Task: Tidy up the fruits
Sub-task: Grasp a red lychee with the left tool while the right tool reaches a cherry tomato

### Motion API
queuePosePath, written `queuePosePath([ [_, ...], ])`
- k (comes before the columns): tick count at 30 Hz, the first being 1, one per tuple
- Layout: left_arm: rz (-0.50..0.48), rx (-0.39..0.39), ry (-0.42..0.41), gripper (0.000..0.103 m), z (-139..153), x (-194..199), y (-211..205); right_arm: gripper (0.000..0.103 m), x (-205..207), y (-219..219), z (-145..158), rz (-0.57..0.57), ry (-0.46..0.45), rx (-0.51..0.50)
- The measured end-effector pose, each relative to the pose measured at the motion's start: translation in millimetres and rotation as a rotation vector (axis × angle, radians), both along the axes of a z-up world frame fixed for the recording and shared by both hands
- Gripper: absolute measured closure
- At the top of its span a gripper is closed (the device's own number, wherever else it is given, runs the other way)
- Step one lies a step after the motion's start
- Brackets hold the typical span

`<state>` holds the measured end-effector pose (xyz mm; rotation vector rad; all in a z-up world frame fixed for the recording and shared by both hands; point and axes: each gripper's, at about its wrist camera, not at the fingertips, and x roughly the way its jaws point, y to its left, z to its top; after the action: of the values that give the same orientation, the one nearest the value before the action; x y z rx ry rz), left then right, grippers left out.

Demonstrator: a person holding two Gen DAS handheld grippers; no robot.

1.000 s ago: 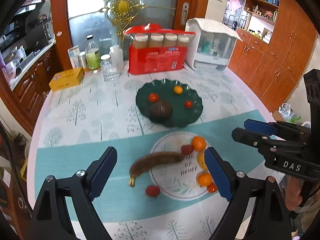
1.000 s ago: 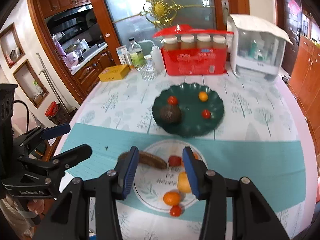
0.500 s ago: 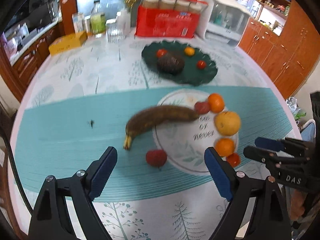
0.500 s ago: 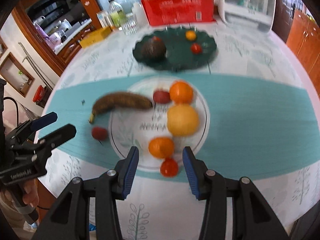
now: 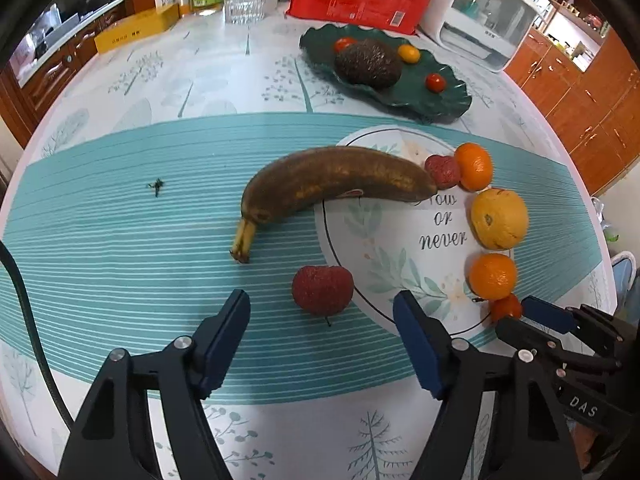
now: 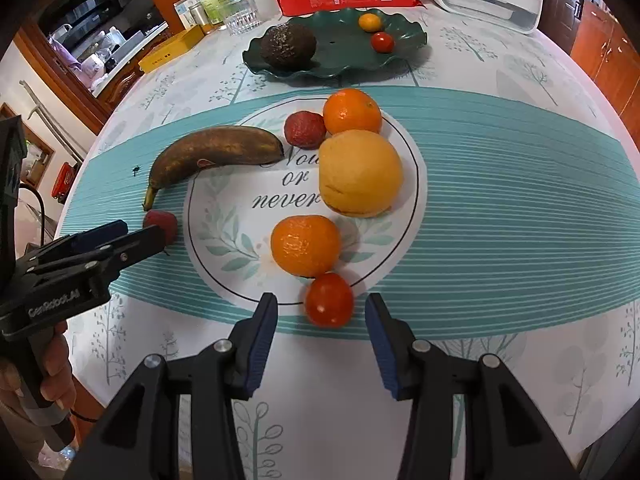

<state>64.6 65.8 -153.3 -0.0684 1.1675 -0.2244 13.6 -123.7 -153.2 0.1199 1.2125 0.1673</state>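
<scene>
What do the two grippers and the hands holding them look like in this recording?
Both grippers are matte black plastic with blue pads inside the jaws and silver pivot screws. The left gripper reads "GenRobot.AI" in white on its side, seen from the right wrist view; the right gripper reads "DAS", seen from the left. A black cable runs off the left one. The bare left hand grips its handle; no sleeve shows.

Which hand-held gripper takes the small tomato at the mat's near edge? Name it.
Right. The right hand-held gripper is open, with the small tomato straight ahead between its fingers; the left hand-held gripper faces the red fruit.
</scene>
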Motion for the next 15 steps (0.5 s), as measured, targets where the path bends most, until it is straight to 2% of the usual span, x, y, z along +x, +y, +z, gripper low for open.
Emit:
queuePosePath([
  [5, 0.013, -0.001, 0.023, 0.04, -10, 6, 0, 0.057, 1, 3, -5, 0.003, -0.004, -0.025],
  [10, 0.017, 0.014, 0.035, 0.056, -14, 10, -1, 0.058, 1, 6, -10, 0.007, -0.004, -0.053],
  [12, 0.015, 0.019, 0.036, 0.06, -15, 12, -3, 0.058, 1, 6, -11, 0.011, -0.003, -0.061],
  [15, 0.014, 0.026, 0.033, 0.067, -15, 12, -4, 0.066, 3, 6, -12, 0.013, -0.008, -0.071],
])
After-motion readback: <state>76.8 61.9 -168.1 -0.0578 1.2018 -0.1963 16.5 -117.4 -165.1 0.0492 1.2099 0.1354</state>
